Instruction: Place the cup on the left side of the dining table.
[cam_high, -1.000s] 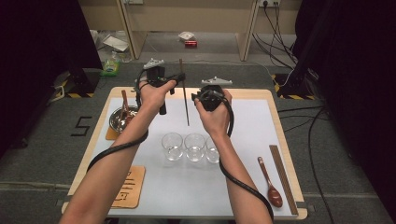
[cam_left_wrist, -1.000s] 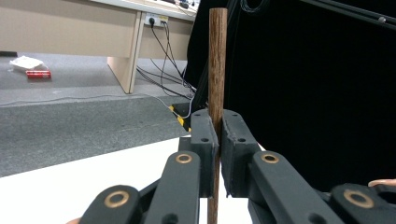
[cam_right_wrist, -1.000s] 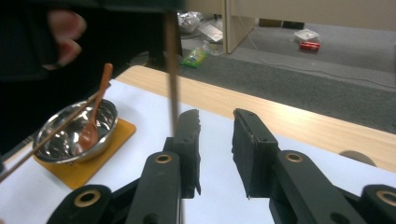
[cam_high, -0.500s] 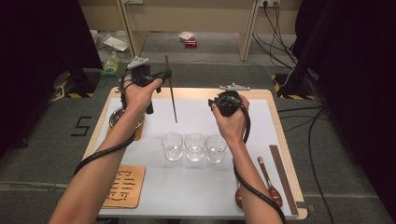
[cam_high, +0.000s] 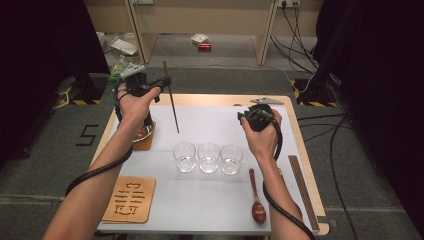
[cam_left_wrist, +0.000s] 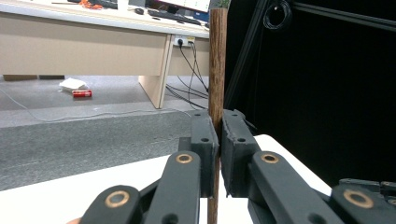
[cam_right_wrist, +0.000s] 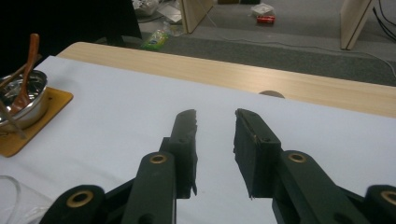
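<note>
My left gripper (cam_high: 162, 82) is shut on a dark wooden chopstick (cam_high: 171, 105), which hangs down from the jaws over the far left of the white mat (cam_high: 210, 210). In the left gripper view the chopstick (cam_left_wrist: 217, 60) stands upright, pinched between the two pads of the left gripper (cam_left_wrist: 219, 140). My right gripper (cam_high: 244, 116) hovers over the far right of the mat, apart from the chopstick. In its own view the right gripper (cam_right_wrist: 215, 116) is open with only bare mat between the jaws.
Three empty glasses (cam_high: 209, 157) stand in a row mid-mat. A steel bowl (cam_right_wrist: 23, 100) holding a wooden spoon (cam_right_wrist: 29, 65) sits on a coaster (cam_right_wrist: 46, 116) at the left. Another wooden spoon (cam_high: 257, 200), a long wooden strip (cam_high: 302, 190) and a carved coaster (cam_high: 131, 199) lie near the front.
The hands have drawn apart. The left one carried the chopstick to the left and farther away. The right one let go of it and moved right.
</note>
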